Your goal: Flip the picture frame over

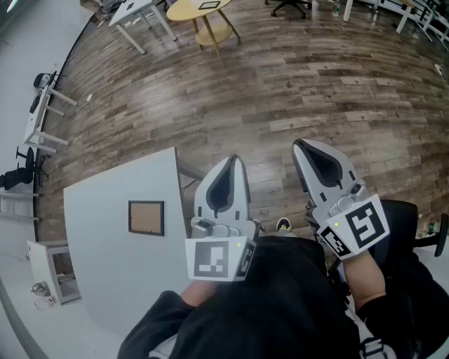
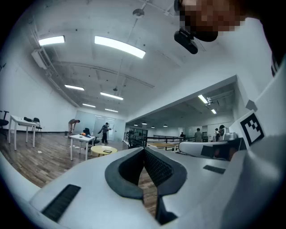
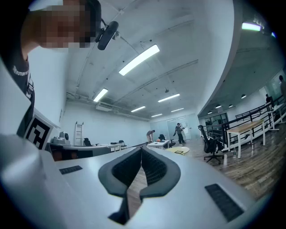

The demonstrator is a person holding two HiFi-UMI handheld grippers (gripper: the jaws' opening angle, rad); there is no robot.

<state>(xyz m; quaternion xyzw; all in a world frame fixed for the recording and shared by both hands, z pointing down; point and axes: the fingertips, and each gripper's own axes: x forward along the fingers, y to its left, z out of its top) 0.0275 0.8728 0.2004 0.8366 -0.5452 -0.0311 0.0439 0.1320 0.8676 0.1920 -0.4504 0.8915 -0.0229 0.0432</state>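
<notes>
The left gripper [image 1: 230, 160] and right gripper [image 1: 303, 144] had jaws together, empty. I think one should open and approach an edge of the picture frame [image 1: 146, 217] on the table [image 1: 105, 280].

White worktop [image 1: 105, 273] on a wood-plank floor [image 1: 302, 91]; a round yellow table [image 1: 196, 10] stands far beyond it.

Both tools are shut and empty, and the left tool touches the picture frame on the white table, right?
No. The left tool is apart from the picture frame, held right of the white table, as the head view shows. It and the right tool are shut and empty.
</notes>
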